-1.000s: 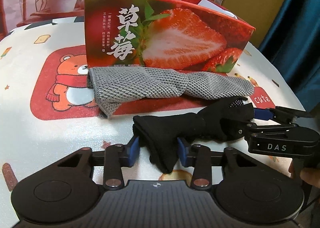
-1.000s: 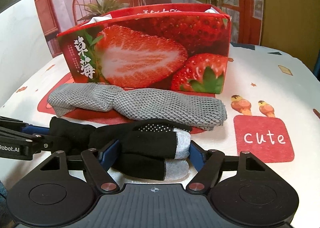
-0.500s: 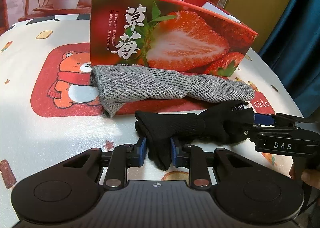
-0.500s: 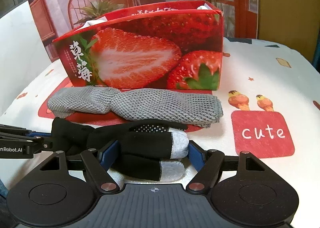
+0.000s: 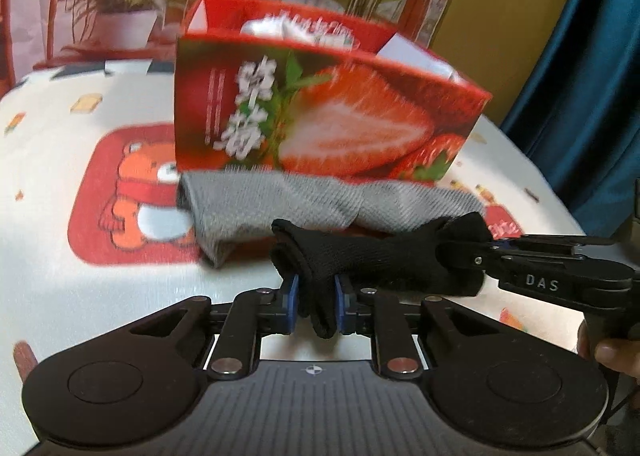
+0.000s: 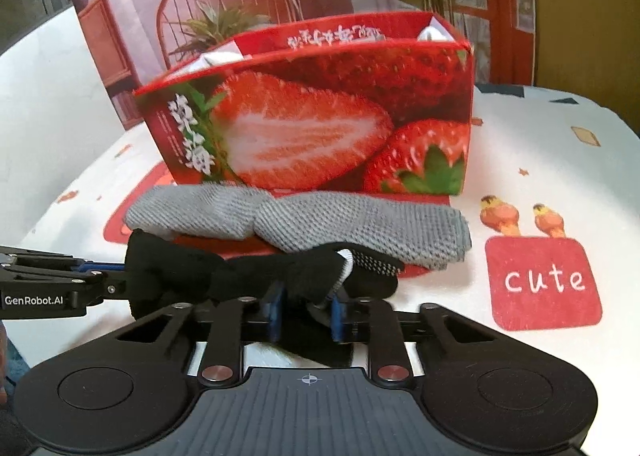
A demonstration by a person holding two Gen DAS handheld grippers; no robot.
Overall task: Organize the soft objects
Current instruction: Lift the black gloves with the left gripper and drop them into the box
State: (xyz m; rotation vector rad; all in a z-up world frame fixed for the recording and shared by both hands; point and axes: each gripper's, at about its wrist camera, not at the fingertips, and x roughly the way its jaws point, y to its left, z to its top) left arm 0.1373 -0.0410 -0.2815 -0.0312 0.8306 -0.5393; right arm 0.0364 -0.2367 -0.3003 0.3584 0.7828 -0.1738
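Note:
A black glove [image 5: 384, 256] with grey fingertips and a dotted palm [image 6: 372, 262] is stretched between both grippers, lifted a little above the table. My left gripper [image 5: 314, 302] is shut on its cuff end. My right gripper [image 6: 306, 310] is shut on its finger end; it also shows in the left wrist view [image 5: 472, 256]. A grey knitted cloth [image 5: 304, 199] lies on the table behind the glove, in front of the red strawberry box [image 5: 320, 115]. The cloth [image 6: 320, 219] and the box [image 6: 320, 127] also show in the right wrist view.
The open strawberry box holds white items [image 5: 296, 29]. The tablecloth has a bear print [image 5: 136, 191] at left and a red "cute" patch [image 6: 544, 284] at right. A blue curtain [image 5: 592, 55] hangs beyond the table's right edge.
Both grippers have closed on the black glove and raised it off the table. The view has moved up and toward the box. The grey cloth has not moved.

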